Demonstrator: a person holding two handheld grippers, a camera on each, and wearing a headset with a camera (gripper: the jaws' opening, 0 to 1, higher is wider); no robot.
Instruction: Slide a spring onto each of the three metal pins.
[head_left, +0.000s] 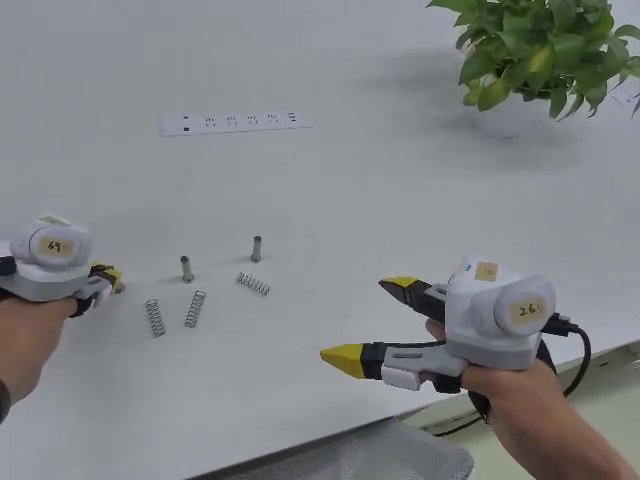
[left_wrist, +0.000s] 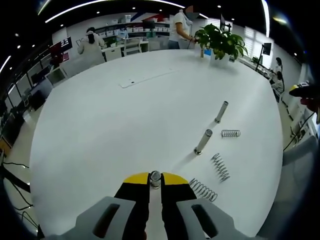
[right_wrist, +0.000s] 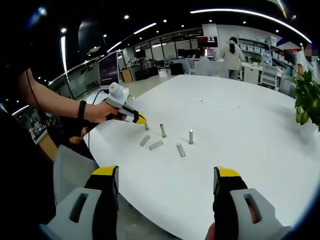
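Left gripper (left_wrist: 155, 183) first: its yellow-tipped jaws are pinched onto a metal pin (left_wrist: 155, 176), caught right at the tips, with the pin's round top showing between them. Just past the jaws and off to this gripper's right, the nearest spring (left_wrist: 203, 189) lies flat on the white table (left_wrist: 100, 125), with a second spring (left_wrist: 220, 166) beyond it. Further ahead stands a second pin (left_wrist: 203, 141), upright and bare, then a third spring (left_wrist: 230, 133) and the far pin (left_wrist: 221, 111), also upright and bare. Over to the right gripper (right_wrist: 166, 172): jaws spread wide, nothing between them, held well apart from the parts, which lie out ahead of it. A power strip (head_left: 235, 122) and a potted plant (head_left: 540, 45) sit far beyond both grippers.
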